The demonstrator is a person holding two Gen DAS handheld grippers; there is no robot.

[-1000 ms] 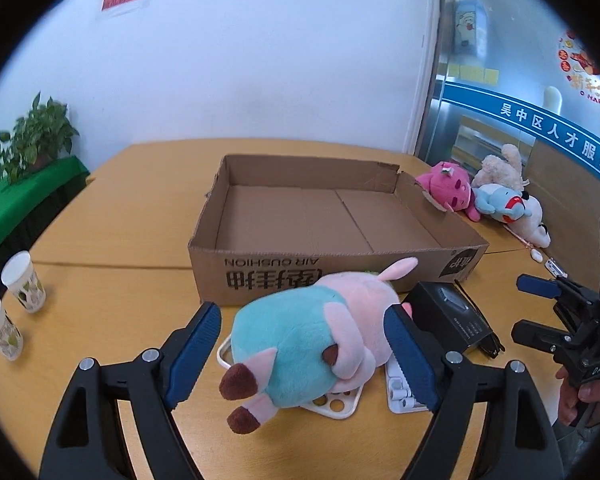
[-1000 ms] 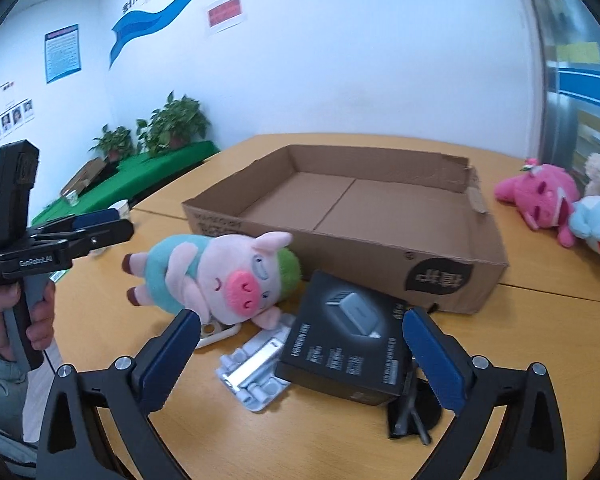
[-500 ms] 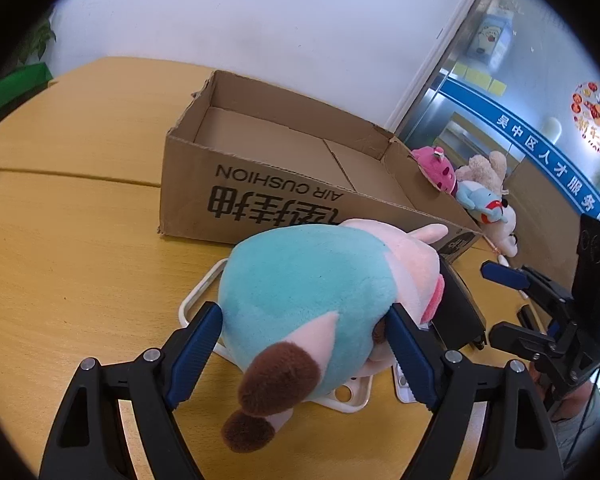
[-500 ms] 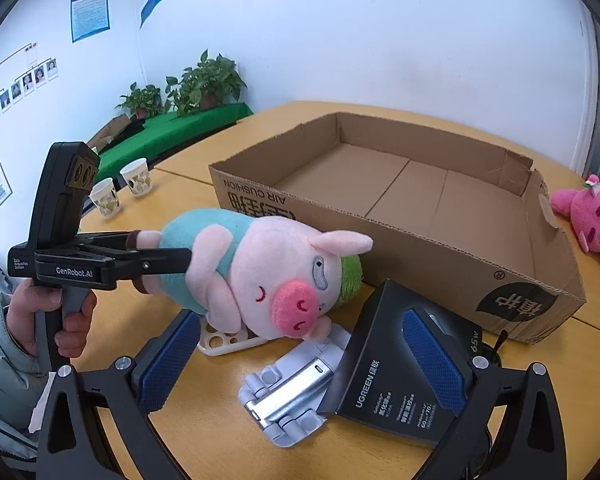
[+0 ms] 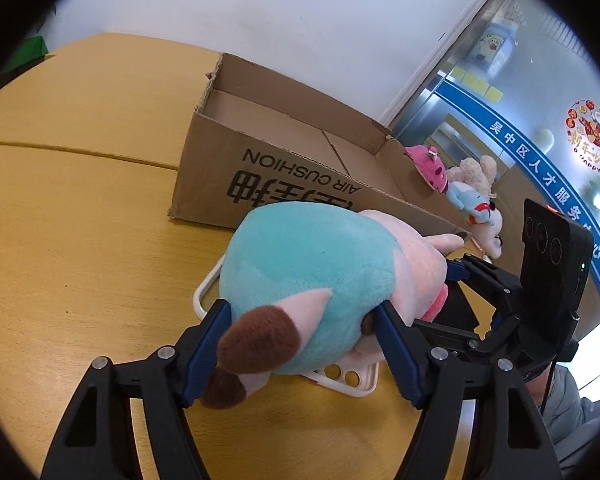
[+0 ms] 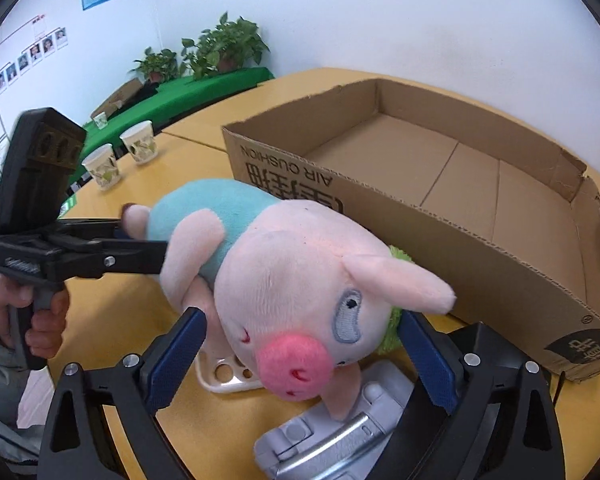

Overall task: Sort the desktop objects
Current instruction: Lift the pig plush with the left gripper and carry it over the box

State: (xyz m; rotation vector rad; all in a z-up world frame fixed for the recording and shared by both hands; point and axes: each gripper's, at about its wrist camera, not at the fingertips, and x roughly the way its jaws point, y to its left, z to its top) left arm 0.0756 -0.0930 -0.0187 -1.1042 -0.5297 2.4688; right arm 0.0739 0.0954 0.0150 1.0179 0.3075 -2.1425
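A plush pig point(image 5: 312, 276) with a teal body and pink head lies over a white holed tray point(image 5: 340, 380) in front of an open cardboard box point(image 5: 284, 176). My left gripper point(image 5: 304, 344) is shut on the pig's teal rear; its blue pads press both sides. In the right wrist view the pig's head point(image 6: 300, 300) sits between the pads of my right gripper point(image 6: 300, 356), which is open around it. The left gripper point(image 6: 112, 248) shows there holding the pig's back end. The box point(image 6: 440, 184) is empty inside.
A grey folded stand point(image 6: 340, 436) and a black box point(image 6: 476, 340) lie under the right gripper. Pink, blue and beige plush toys point(image 5: 460, 188) lie right of the box. Two paper cups point(image 6: 120, 156) stand at the table's far left. Potted plants point(image 6: 220, 48) stand behind.
My left gripper closed in on the pig's teal rear and gripped it. My right gripper moved forward from the black box until the pig's head came between its open pads.
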